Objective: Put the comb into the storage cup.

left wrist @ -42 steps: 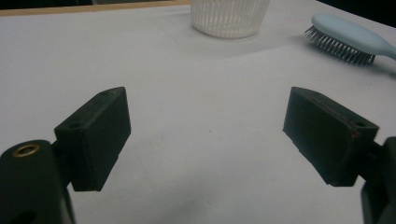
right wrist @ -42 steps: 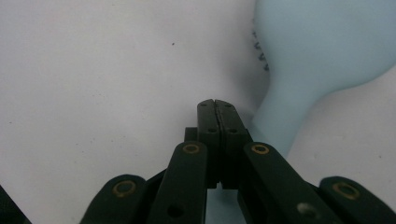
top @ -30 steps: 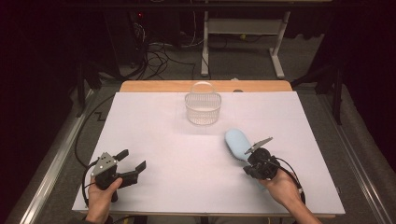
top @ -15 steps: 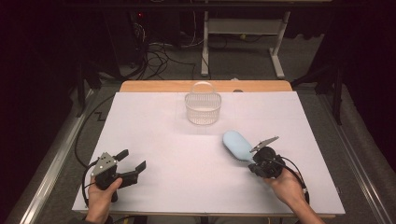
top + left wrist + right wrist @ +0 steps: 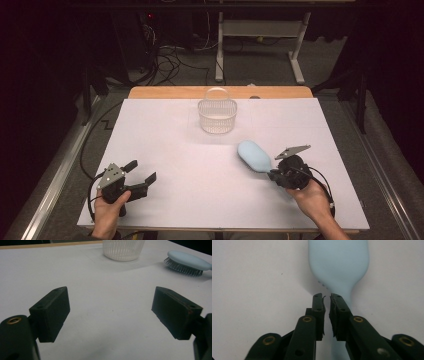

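Basket [image 5: 217,116] seen upright on table [image 5: 175,150], empty (white, slatted). Right hand-held gripper [image 5: 326,297] slightly parted, just opening, above hairbrush [image 5: 254,155] handle; left hand-held gripper [image 5: 110,312] held apart.

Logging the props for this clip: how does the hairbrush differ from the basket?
The hairbrush is pale blue with a solid back; the basket is whitish with slatted, see-through walls. The hairbrush lies flat, bristles down; the basket stands upright. Both rest on the white table.
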`<state>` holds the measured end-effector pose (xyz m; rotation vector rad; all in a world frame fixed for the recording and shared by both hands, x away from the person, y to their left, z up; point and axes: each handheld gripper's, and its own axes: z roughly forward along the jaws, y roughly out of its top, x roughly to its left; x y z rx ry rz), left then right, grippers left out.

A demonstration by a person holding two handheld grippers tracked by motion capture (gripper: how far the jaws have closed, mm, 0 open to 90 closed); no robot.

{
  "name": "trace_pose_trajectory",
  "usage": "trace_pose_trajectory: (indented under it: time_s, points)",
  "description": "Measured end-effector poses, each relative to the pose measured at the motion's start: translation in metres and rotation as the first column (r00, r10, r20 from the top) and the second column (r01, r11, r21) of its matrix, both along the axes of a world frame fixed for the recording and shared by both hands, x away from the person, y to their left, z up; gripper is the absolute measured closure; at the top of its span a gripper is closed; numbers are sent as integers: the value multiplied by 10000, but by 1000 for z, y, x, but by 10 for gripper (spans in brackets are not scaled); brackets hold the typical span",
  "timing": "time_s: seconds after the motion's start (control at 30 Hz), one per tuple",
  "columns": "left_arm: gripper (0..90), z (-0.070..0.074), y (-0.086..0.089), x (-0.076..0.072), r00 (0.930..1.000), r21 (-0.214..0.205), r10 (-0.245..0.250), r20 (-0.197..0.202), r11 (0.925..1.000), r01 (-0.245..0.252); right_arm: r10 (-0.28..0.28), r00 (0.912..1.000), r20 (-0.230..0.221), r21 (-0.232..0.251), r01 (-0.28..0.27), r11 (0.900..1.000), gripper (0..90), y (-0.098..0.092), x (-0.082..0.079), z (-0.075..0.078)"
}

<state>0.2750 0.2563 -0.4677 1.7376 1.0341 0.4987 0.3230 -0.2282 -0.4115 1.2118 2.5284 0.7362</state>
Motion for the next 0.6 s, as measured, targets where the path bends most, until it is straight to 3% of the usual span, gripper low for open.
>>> trace_pose_trajectory:
  time_s: [0.23,0.6]
  points:
    - [160,0,0,0,10000,4,-17,-11,10000,17,-299,9993,-220,-301,292,9991,627,2,11,-5]
    - [159,0,0,0,10000,-33,-67,-54,10000,66,-314,9980,-551,-1158,248,9930,576,12,24,-18]
